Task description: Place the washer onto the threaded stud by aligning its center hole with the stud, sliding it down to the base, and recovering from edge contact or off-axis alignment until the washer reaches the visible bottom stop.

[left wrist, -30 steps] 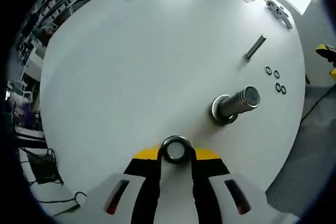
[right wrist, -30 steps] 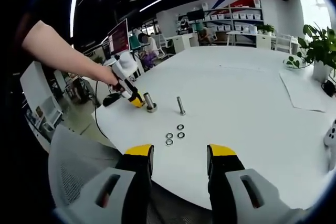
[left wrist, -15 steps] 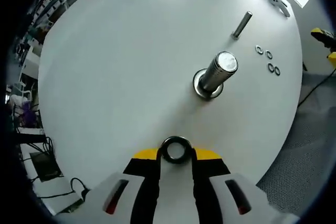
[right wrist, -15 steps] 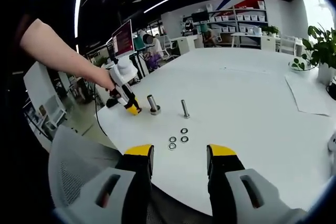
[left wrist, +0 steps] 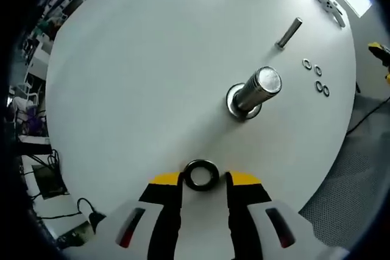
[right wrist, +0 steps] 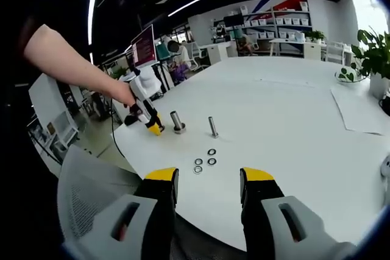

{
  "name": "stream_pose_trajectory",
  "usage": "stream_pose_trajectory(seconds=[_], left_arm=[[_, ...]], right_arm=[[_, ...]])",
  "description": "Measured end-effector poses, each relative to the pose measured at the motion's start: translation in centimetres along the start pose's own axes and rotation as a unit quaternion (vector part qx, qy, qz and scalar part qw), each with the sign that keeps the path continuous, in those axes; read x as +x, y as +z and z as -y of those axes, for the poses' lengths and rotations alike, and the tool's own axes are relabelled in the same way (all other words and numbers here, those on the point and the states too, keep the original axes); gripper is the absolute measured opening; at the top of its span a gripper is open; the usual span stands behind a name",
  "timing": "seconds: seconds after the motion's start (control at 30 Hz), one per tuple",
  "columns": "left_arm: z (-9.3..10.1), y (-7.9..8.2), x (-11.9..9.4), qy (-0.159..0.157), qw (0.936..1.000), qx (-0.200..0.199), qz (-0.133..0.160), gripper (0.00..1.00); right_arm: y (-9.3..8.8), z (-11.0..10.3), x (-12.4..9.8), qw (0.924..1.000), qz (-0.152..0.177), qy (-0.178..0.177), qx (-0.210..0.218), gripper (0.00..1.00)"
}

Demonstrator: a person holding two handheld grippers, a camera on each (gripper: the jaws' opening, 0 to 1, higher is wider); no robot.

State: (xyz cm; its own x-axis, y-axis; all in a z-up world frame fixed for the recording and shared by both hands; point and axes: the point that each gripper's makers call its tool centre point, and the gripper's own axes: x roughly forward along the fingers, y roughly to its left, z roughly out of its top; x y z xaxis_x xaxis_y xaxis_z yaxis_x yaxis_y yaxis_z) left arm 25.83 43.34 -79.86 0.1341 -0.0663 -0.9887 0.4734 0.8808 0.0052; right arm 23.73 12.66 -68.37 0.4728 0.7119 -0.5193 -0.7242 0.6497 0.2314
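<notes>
A dark ring washer (left wrist: 202, 175) sits between the yellow tips of my left gripper (left wrist: 203, 181), which is shut on it. Ahead and to the right, the threaded stud (left wrist: 256, 91) stands upright on its round base (left wrist: 241, 106), a clear gap away from the washer. In the right gripper view, a hand holds the left gripper (right wrist: 153, 128) just left of the stud (right wrist: 177, 120). My right gripper (right wrist: 207, 182) is open near the table edge, holding nothing.
A second bolt (left wrist: 289, 32) (right wrist: 212, 126) stands on the white table (left wrist: 152, 77). Several small loose washers (left wrist: 315, 78) (right wrist: 206, 161) lie beside it. A sheet of paper (right wrist: 356, 108) and a potted plant (right wrist: 372, 53) are at the far right. A grey mesh chair (right wrist: 91, 193) sits below the table edge.
Over the last second the left gripper, still carrying the washer, has drawn back from beside the stud to a spot a little left of it. The right gripper has hardly moved.
</notes>
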Motion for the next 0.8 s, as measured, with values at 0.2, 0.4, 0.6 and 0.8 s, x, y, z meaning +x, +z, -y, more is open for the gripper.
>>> stream_pose_trajectory(seconds=[0.2,0.4,0.6,0.8], left_arm=[[-0.03,0.00,0.01,-0.001,1.0000,0.002,0.002,0.26],[-0.06,0.17,-0.20,0.001,1.0000,0.004,-0.008,0.20],[-0.10,-0.02,-0.18,0.005,0.9999,-0.005,0.009,0.20],[0.08,-0.04,-0.22,0.009,0.9997,-0.003,0.021,0.19]], right_arm=[[0.16,-0.03,0.03,1.0000,0.004,0.001,0.002,0.43],[-0.20,-0.17,0.15,1.0000,0.001,0.002,0.006,0.43],[-0.26,-0.28,0.14,1.0000,0.000,0.002,0.007,0.42],[-0.24,-0.21,0.11,1.0000,0.001,0.000,0.007,0.42]])
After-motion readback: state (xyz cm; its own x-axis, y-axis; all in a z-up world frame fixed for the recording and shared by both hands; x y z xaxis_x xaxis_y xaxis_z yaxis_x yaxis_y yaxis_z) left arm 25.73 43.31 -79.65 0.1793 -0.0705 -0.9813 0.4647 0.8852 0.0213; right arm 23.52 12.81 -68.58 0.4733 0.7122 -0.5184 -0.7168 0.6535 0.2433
